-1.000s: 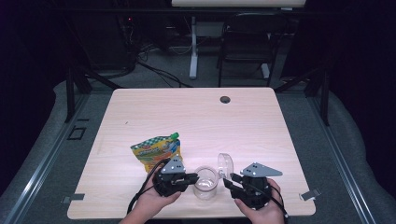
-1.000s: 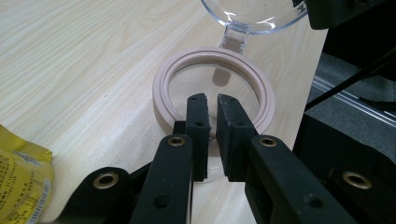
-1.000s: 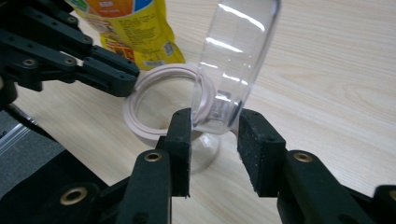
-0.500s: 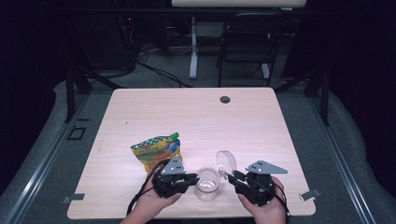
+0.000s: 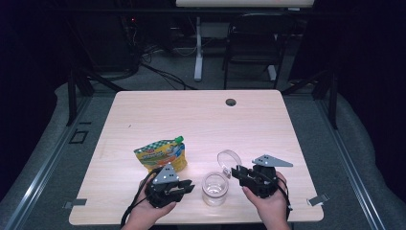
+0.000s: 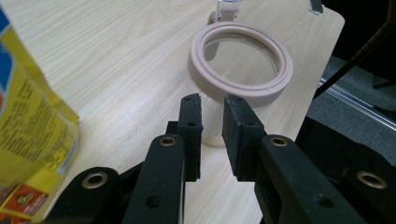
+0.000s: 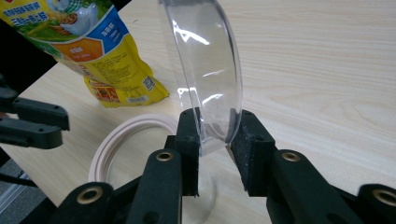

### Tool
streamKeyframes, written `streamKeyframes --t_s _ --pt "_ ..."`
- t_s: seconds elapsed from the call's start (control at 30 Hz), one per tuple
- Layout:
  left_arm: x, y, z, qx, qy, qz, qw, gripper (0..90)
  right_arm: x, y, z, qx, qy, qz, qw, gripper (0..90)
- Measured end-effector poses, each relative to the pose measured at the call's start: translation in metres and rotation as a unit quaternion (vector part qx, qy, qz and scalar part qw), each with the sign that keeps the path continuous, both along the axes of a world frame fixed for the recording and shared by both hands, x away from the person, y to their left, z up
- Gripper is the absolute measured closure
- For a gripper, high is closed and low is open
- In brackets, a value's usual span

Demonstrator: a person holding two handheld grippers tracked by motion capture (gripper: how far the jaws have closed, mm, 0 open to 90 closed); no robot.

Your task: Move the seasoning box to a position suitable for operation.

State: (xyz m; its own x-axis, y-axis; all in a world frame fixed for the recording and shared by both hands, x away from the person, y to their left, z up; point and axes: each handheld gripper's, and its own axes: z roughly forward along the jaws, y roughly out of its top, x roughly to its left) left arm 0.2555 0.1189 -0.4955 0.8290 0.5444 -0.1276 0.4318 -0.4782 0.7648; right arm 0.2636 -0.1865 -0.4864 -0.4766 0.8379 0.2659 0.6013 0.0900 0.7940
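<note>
jar (image 5: 214,188) sitting near the front edge of the desk (image 5: 201,120), hinged clear lid (image 7: 208,70) flipped up. right gripper (image 7: 215,135) pinching that lid's lower rim, fingers just been closing onto it. left gripper (image 6: 211,126) just beside the jar, fingers slightly apart after opening a little, nothing between them. yellow pouch (image 5: 160,154) close behind on the left. probably best to swing the lid slow along its hinge, and steady the glass body with the left to stop any tipping.
</note>
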Motion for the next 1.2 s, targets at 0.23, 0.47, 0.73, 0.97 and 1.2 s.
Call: streamKeyframes --t_s 0.23,0.47,0.73,0.97,1.2 --pt "-0.005 0.011 0.0 -0.002 -0.002 0.019 0.9998 76.8 0.013 0.003 -0.006 0.019 -0.004 0.018 0.9997 63.6" --pt "-0.006 0.016 0.001 -0.001 0.0 0.026 0.9997 76.7 0.021 0.008 -0.014 0.012 -0.004 0.04 0.9991 67.9" --pt "-0.007 0.018 0.002 -0.002 -0.004 0.029 0.9996 76.7 0.025 0.004 -0.014 0.032 -0.002 0.047 0.9984 76.4" --pt "-0.007 0.022 0.004 -0.006 -0.007 0.035 0.9993 76.7 0.029 -0.001 -0.016 0.036 -0.012 0.033 0.9988 77.3" --pt "-0.006 0.03 0.007 -0.008 -0.007 0.043 0.999 76.7 0.034 -0.009 -0.016 0.035 -0.018 0.013 0.9991 77.3"
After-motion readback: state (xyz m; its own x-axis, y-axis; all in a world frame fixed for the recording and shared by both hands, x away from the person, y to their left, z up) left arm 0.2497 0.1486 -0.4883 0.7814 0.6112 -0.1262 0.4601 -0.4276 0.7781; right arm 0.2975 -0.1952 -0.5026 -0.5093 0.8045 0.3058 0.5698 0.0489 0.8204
